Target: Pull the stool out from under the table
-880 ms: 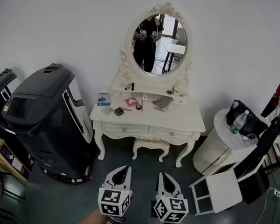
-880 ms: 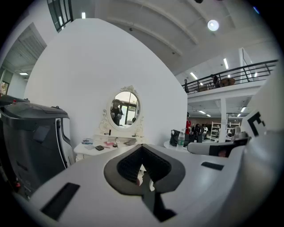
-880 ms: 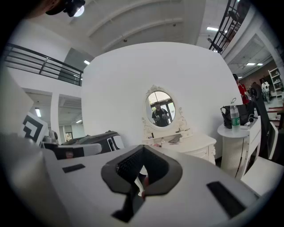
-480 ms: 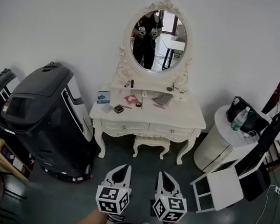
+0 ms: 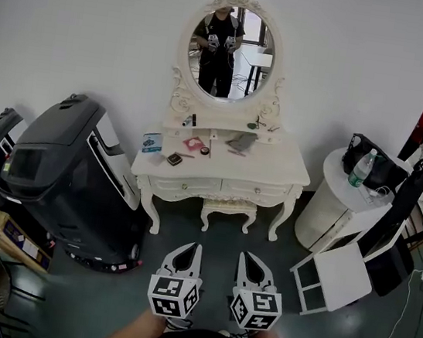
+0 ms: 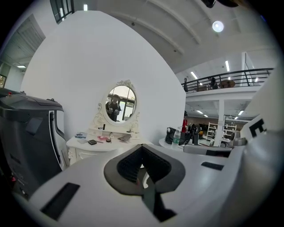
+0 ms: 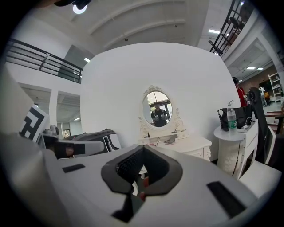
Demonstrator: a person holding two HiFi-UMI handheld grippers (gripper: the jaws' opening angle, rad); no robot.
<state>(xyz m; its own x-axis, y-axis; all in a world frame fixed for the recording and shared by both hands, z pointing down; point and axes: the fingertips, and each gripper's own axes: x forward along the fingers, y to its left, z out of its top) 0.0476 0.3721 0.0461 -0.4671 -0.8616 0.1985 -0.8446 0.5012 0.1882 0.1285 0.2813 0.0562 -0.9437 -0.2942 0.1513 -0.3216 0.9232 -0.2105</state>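
A small white stool (image 5: 228,208) with carved legs stands tucked under the white dressing table (image 5: 224,187), between its front legs. My left gripper (image 5: 193,247) and right gripper (image 5: 246,256) hover side by side over the dark floor, some way in front of the stool and touching nothing. Both point towards the table. In the left gripper view the left gripper (image 6: 142,148) has its jaws together with nothing between them. The right gripper (image 7: 143,148) looks the same in the right gripper view. My own jaws hide the stool in both gripper views.
A large black machine (image 5: 70,176) stands left of the table. At the right are a round white side table (image 5: 330,212) with a black bag (image 5: 371,173) and a bottle (image 5: 362,168), a white chair (image 5: 335,275) and a dark chair (image 5: 400,218). An oval mirror (image 5: 231,44) tops the table.
The whole scene has shifted slightly up in the head view. Both grippers stay side by side, shut, in front of the stool, which has not moved.
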